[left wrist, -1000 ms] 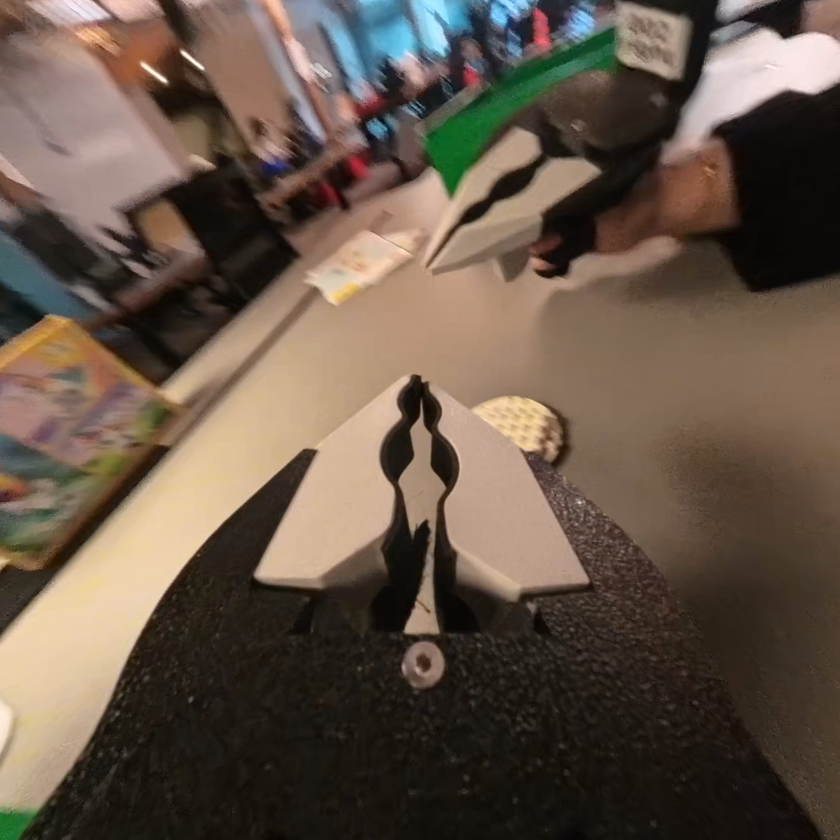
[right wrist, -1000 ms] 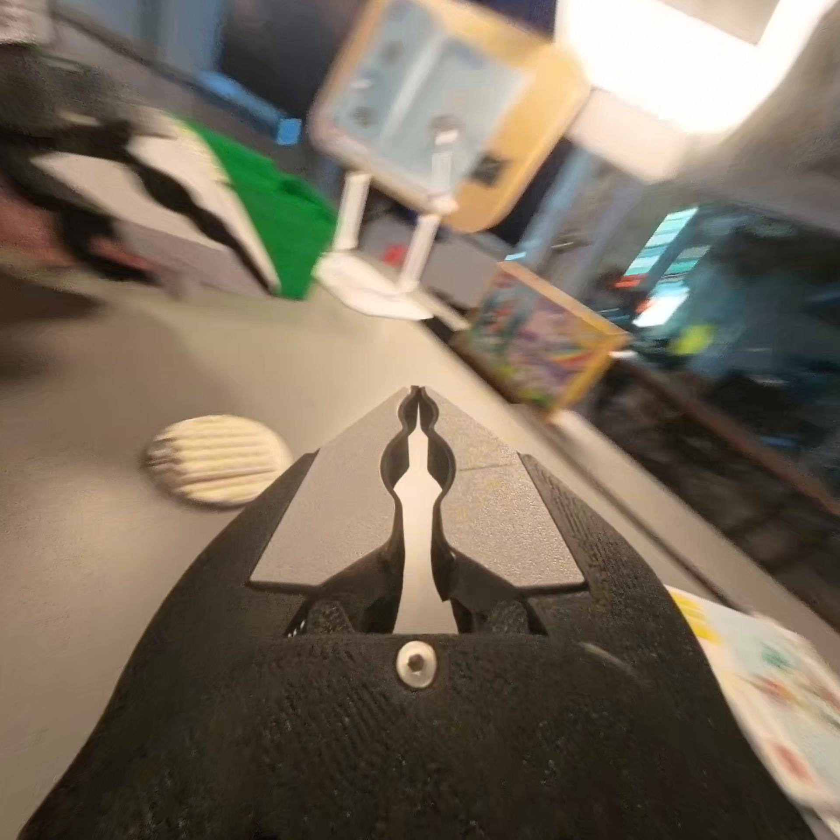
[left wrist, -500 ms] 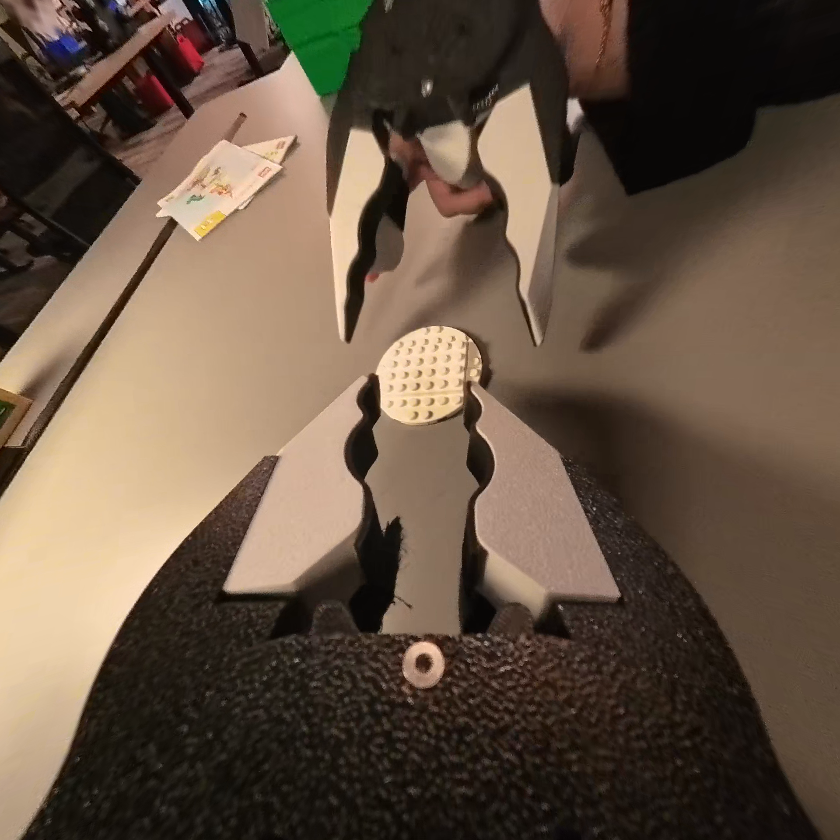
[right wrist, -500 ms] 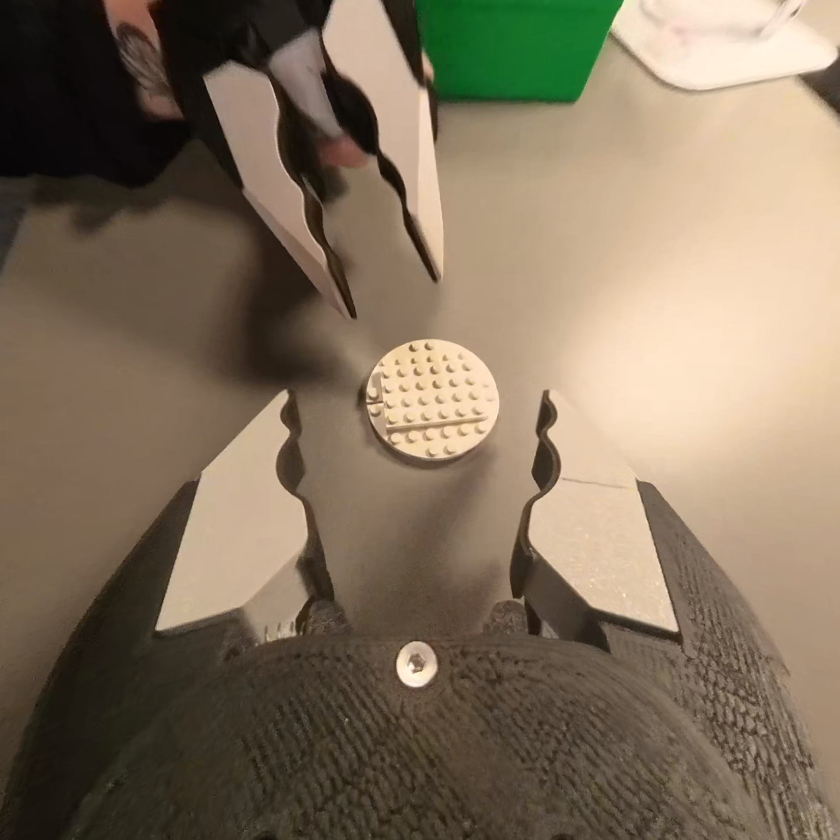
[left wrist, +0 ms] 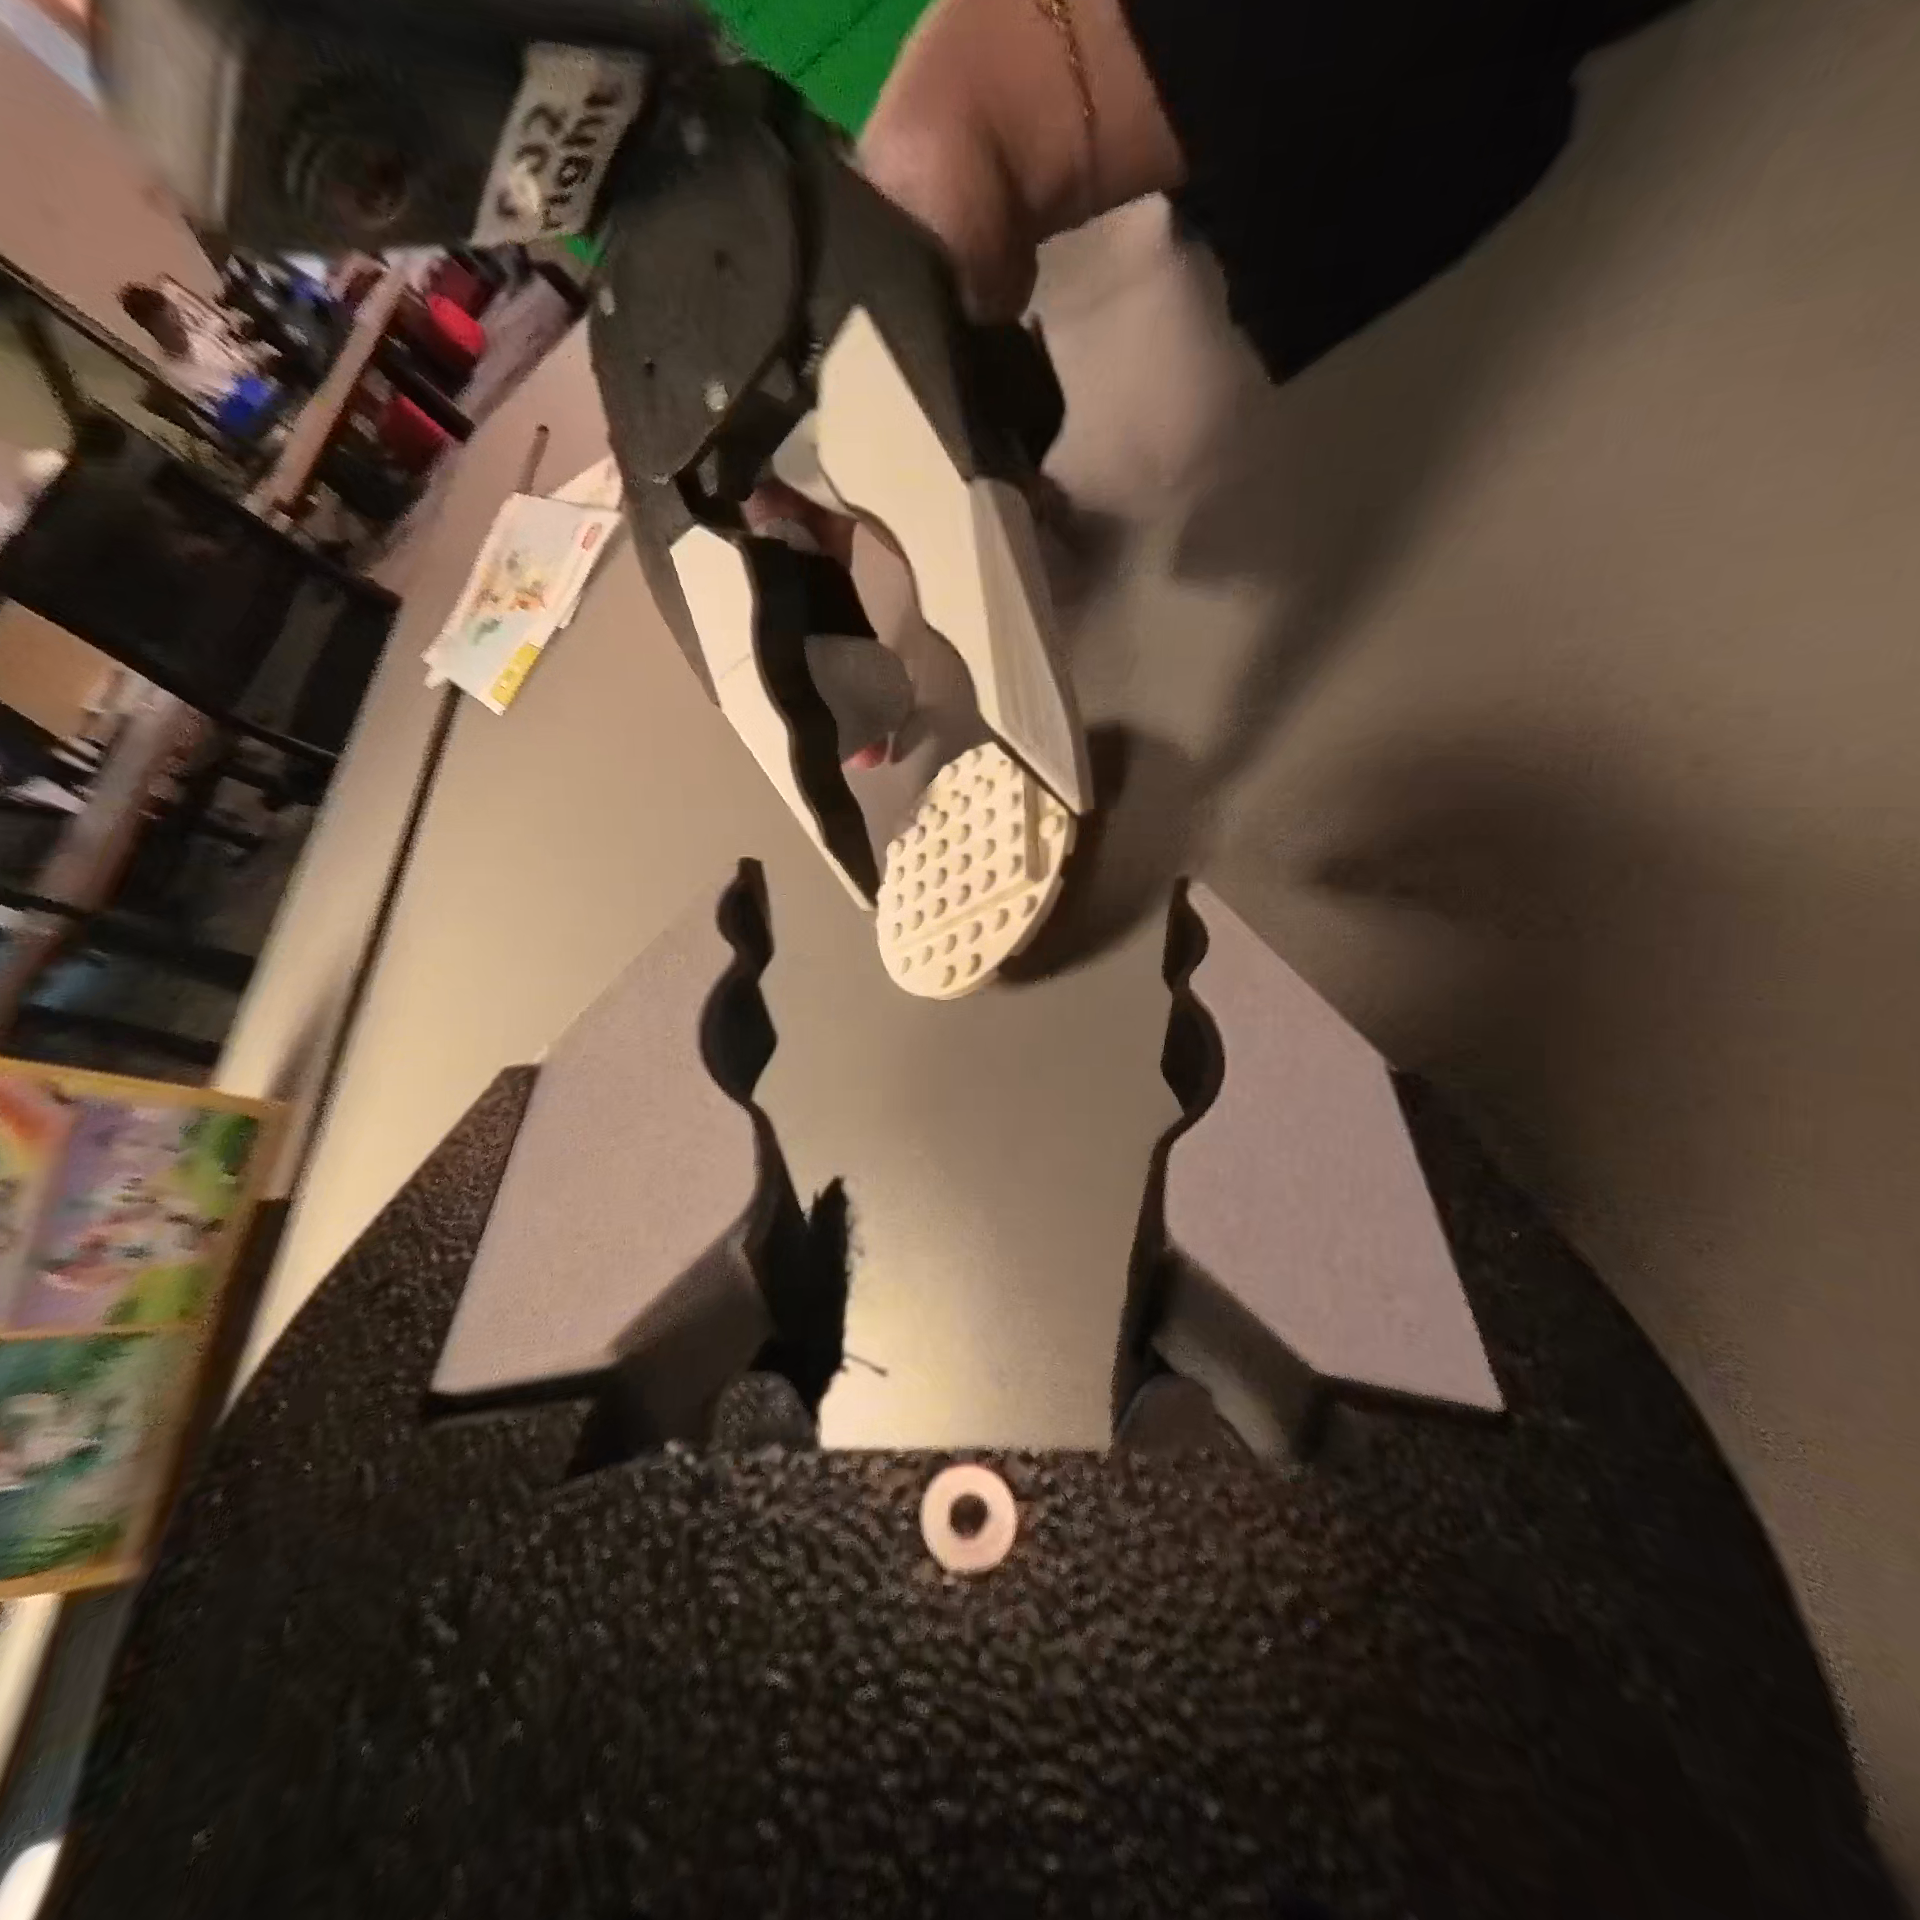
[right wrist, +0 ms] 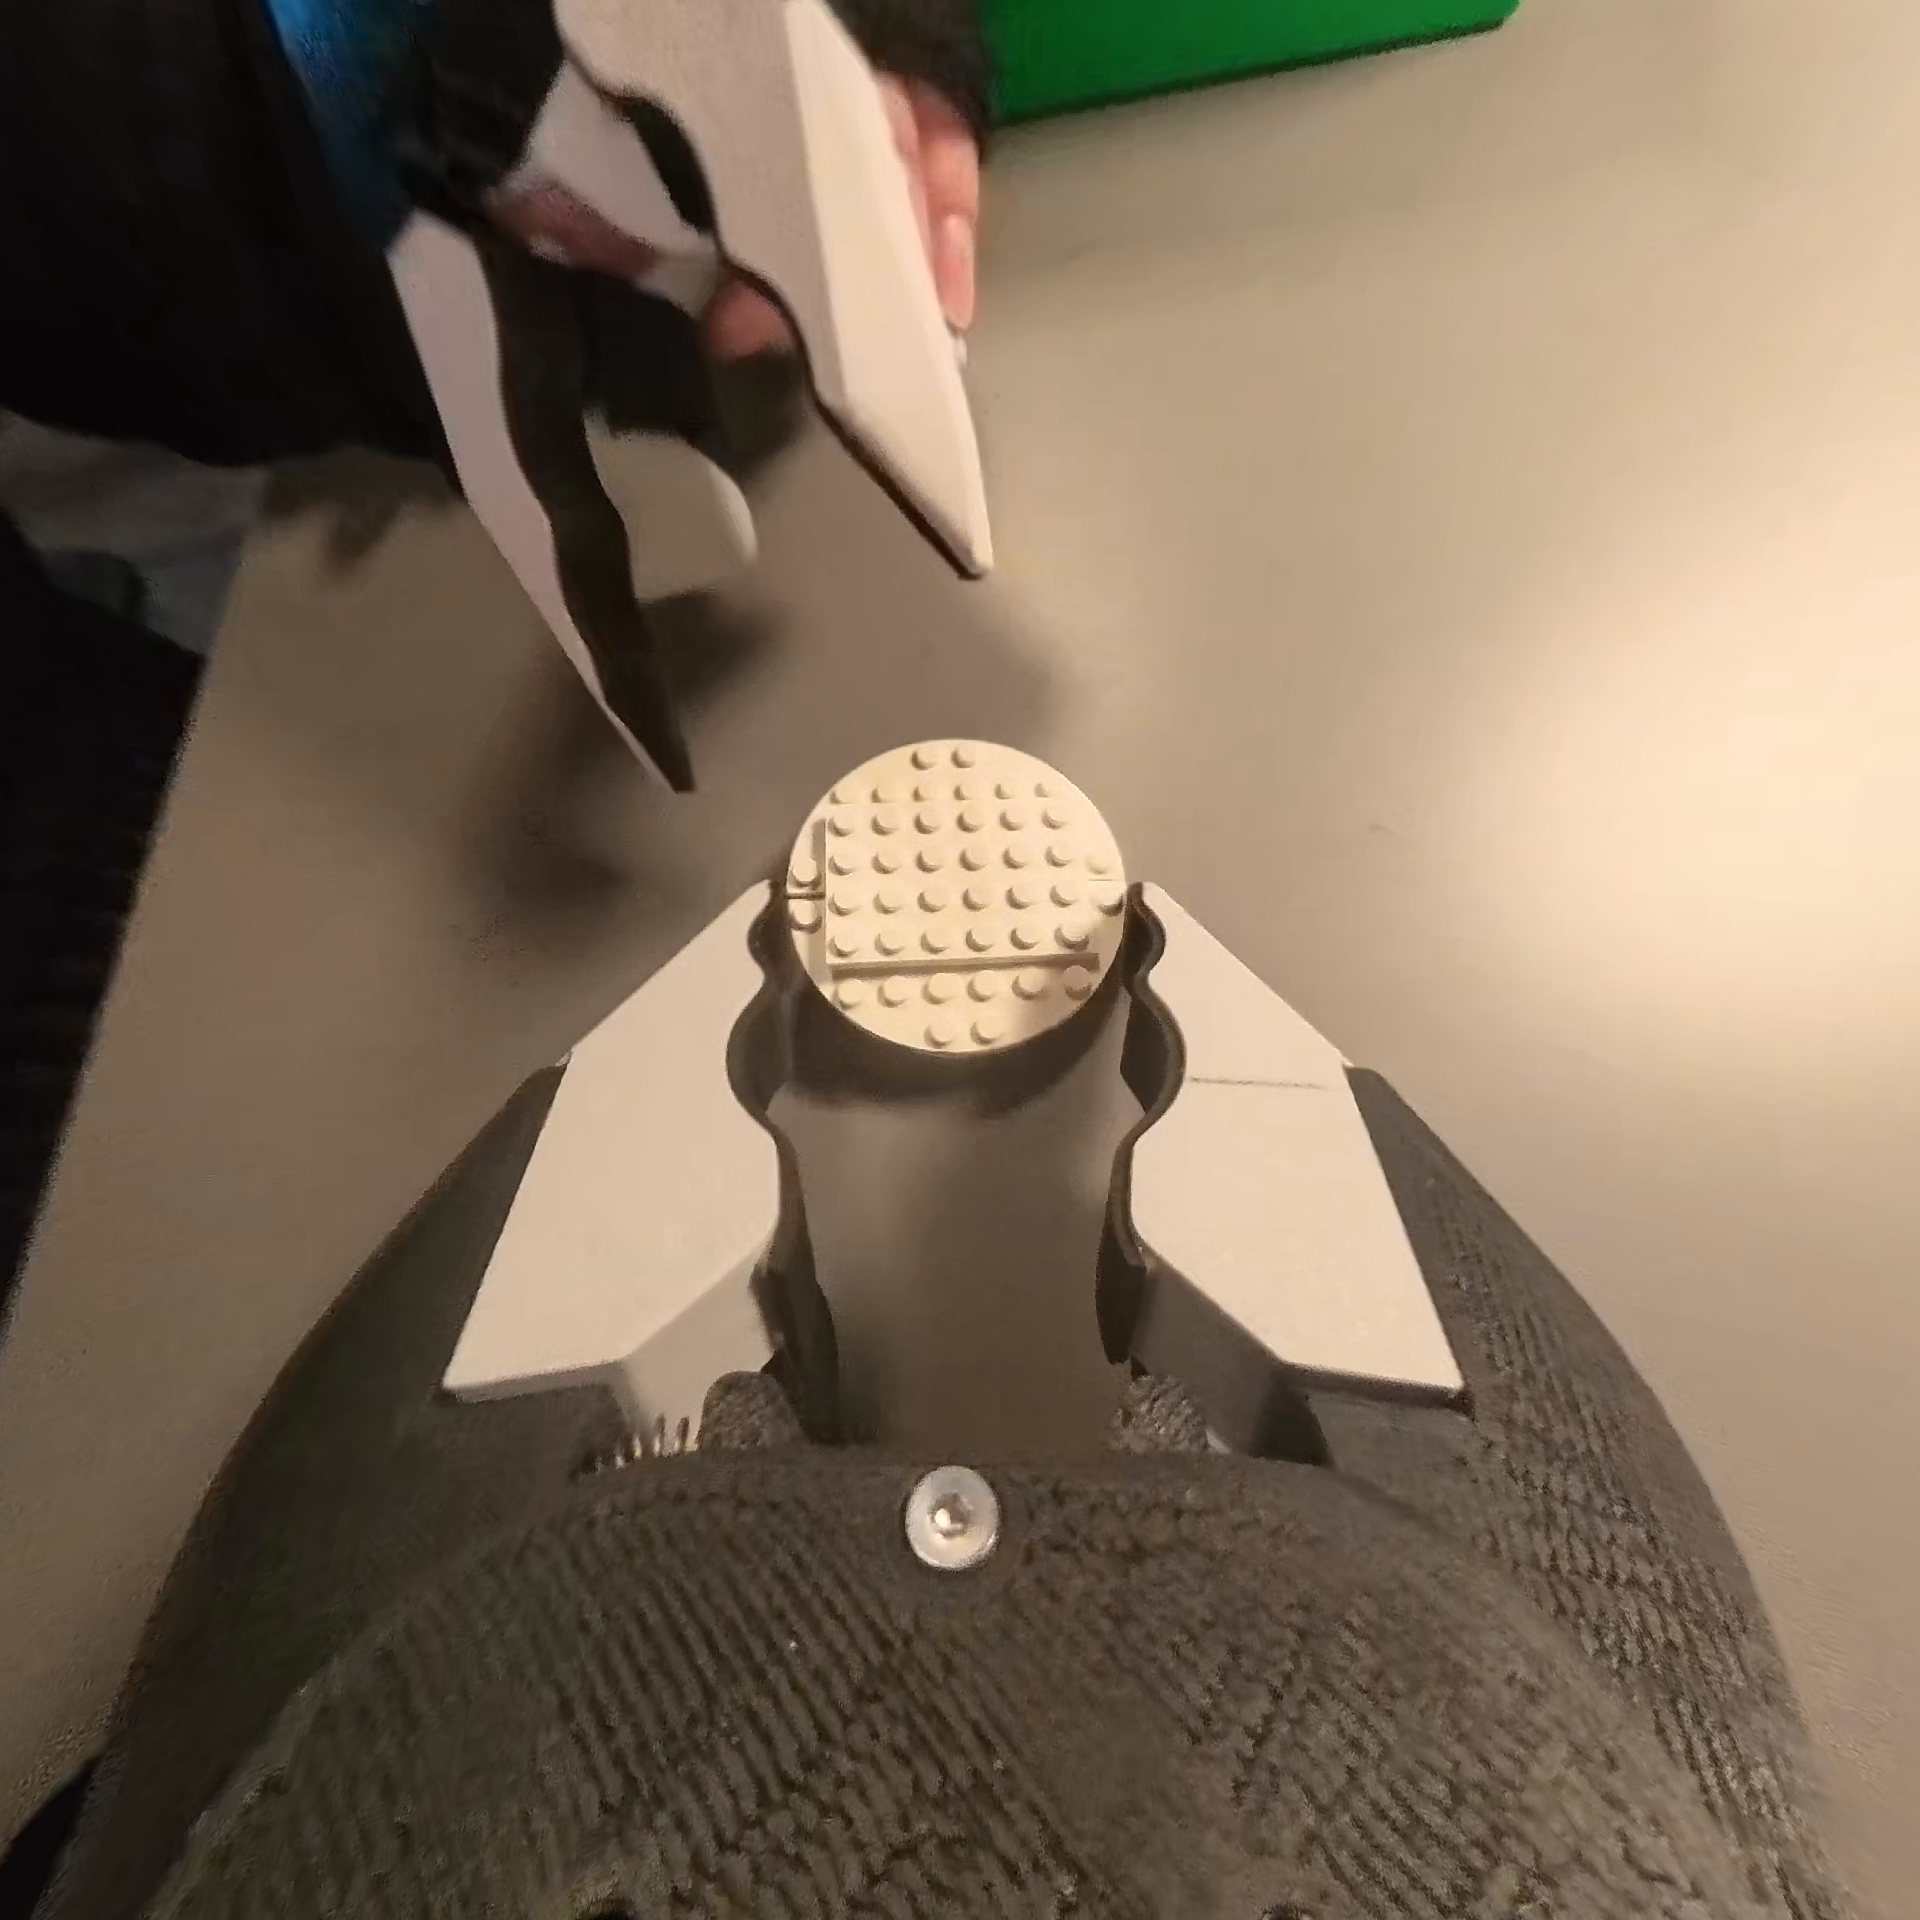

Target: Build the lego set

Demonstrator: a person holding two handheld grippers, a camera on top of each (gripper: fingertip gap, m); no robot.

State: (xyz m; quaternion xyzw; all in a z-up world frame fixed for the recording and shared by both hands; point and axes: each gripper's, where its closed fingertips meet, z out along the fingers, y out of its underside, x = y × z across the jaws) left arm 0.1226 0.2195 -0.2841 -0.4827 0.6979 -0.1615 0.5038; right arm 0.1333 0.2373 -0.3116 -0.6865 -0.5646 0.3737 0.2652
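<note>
Round cream studded lego plate [right wrist: 957, 902] sat at the middle of the grey counter [right wrist: 1455, 675], clamped edge-on between the right tool's [right wrist: 954, 896] tips, far side tilted up off the surface in the left wrist view. Left tool [left wrist: 964, 904] was spread wide, gripping nothing, tips just short of the plate [left wrist: 975, 871]. Green bin [right wrist: 1236, 47] stood further back; instruction booklet [left wrist: 516, 608] and set box [left wrist: 114, 1340] lay near the counter edge.

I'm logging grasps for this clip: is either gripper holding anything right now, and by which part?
The right gripper grips the round cream lego plate by its opposite edges. The left gripper is open and holds nothing.
</note>
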